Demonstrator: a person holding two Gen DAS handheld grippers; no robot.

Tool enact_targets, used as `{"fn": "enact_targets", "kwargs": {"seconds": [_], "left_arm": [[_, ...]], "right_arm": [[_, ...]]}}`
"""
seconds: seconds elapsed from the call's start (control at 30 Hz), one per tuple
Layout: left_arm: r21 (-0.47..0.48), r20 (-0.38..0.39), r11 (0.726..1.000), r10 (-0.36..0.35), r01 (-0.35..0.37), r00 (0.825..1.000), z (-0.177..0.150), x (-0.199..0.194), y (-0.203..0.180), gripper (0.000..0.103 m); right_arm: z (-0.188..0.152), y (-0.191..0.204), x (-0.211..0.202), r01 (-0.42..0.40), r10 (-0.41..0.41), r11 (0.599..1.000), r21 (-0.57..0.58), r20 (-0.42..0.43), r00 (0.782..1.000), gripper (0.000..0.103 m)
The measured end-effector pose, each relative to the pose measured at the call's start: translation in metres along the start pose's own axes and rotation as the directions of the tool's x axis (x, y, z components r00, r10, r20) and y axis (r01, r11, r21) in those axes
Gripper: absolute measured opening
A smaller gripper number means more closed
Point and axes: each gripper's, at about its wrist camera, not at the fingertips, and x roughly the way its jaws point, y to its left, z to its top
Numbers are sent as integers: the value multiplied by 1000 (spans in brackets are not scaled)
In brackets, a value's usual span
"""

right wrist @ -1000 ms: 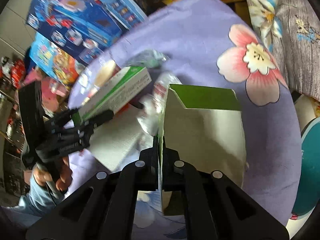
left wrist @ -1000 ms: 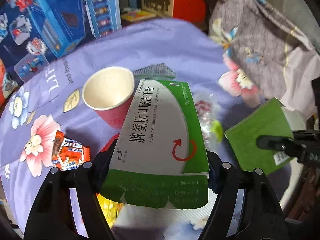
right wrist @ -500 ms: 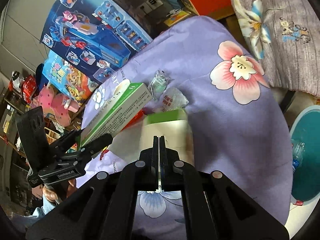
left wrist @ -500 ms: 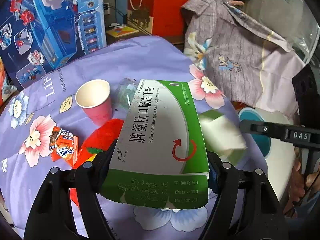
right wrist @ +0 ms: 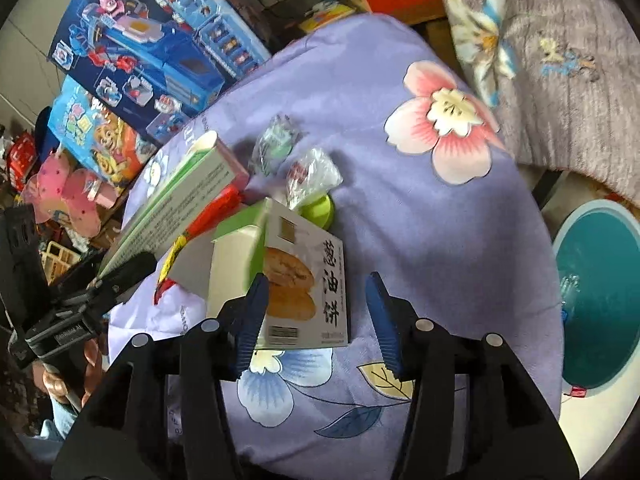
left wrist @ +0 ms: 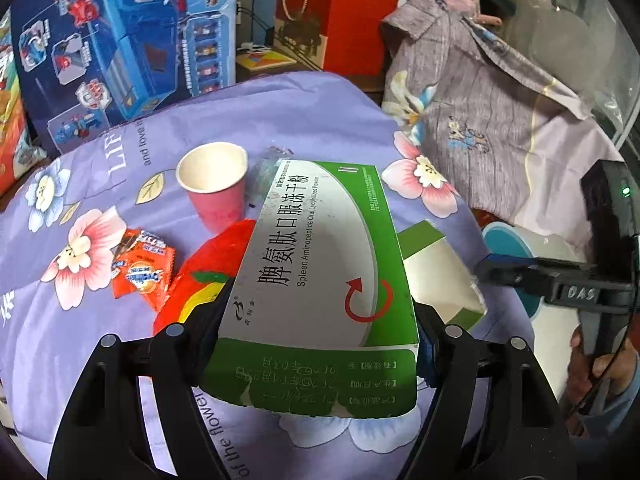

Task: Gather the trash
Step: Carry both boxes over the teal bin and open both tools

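The left gripper [left wrist: 316,320] clamps the green-and-white box [left wrist: 320,264] above the table. The right gripper [right wrist: 316,312] is opening beside the pancake carton [right wrist: 296,280], apparently released on the cloth [right wrist: 400,200]. Next: carry the box to the bin [right wrist: 596,292].

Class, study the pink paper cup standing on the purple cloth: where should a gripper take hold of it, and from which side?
Grip the pink paper cup across its side wall just under the rim, coming from above and in front. It stands upright and open-mouthed, and the wall tapers downward, so a high grip is less likely to slip. Squeeze gently; thin paper probably crushes.
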Motion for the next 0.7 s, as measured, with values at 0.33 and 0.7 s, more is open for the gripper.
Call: {"fn": "enact_targets", "kwargs": {"seconds": [0.33, 0.7], "left_arm": [[-20, 31, 999, -49, 49, 998, -6, -7, 12, 75], [-2, 55, 998, -68, 68, 996, -10, -20, 11, 75]], "right_arm": [[-8, 23, 32, 81, -84, 996, -45, -74, 994, 52], [-3, 15, 27, 22, -21, 999, 33, -30, 999, 3]]}}
